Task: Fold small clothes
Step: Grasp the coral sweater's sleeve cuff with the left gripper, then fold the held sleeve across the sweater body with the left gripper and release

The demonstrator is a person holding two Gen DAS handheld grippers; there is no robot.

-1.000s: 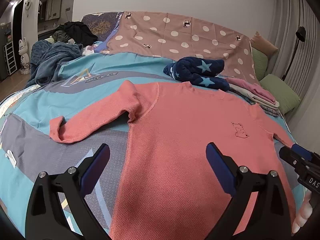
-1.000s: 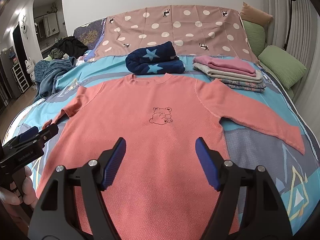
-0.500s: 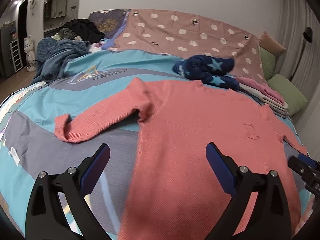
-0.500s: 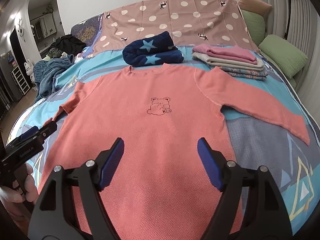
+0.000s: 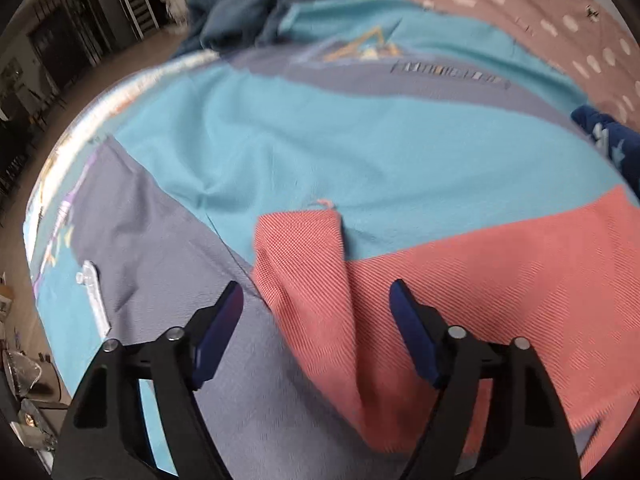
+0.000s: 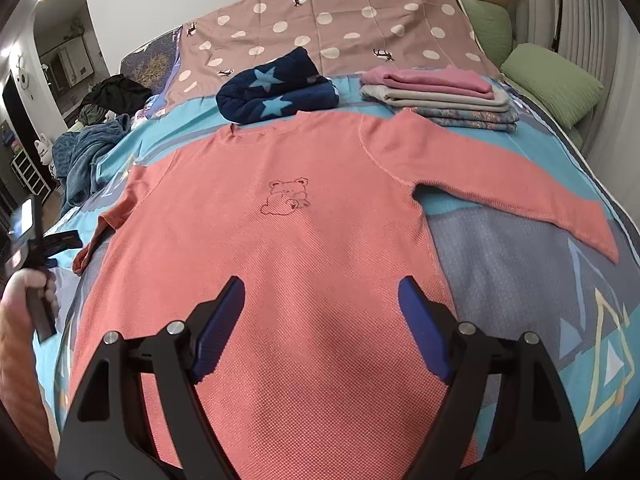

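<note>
A coral long-sleeved top with a bear outline on the chest lies flat and face up on the bed, both sleeves spread out. My right gripper is open and empty above its lower body. My left gripper is open and empty just above the cuff end of the top's left sleeve, with the cuff between the jaws' line. The left gripper also shows at the left edge of the right wrist view, held in a hand.
A blue-and-grey patterned bedcover lies under the top. A navy star blanket and a stack of folded clothes sit beyond the collar. Green pillows are at the far right. A heap of blue fabric lies at the far left.
My left gripper has swung left and down from over the top's body to the left sleeve cuff. My right gripper has moved slightly nearer the top. Both stayed open.
</note>
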